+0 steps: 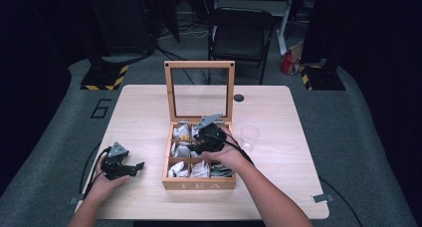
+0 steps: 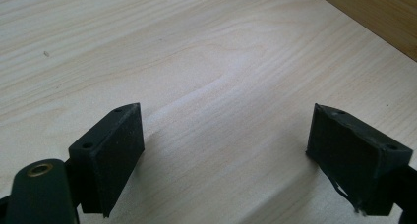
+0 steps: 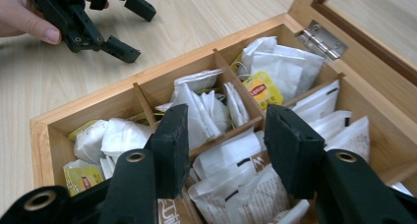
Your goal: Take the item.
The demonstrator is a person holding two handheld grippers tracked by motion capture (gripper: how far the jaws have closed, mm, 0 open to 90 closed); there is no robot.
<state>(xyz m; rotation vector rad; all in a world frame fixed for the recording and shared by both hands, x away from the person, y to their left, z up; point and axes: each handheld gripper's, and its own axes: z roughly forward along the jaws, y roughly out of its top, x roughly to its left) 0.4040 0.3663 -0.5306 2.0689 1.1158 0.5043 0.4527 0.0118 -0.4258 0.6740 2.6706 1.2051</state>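
Carefully now: you are lowering the half-open, empty right gripper [image 3: 223,150] over the box [image 1: 199,185]; be centring one sachet [image 3: 231,167] between the jaws before squeezing.

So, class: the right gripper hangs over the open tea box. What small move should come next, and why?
Probably lower the right gripper onto one white tea bag in the tea box and close. Its jaws stand part open above the bags with nothing pinched yet, while the left gripper rests open on the table.
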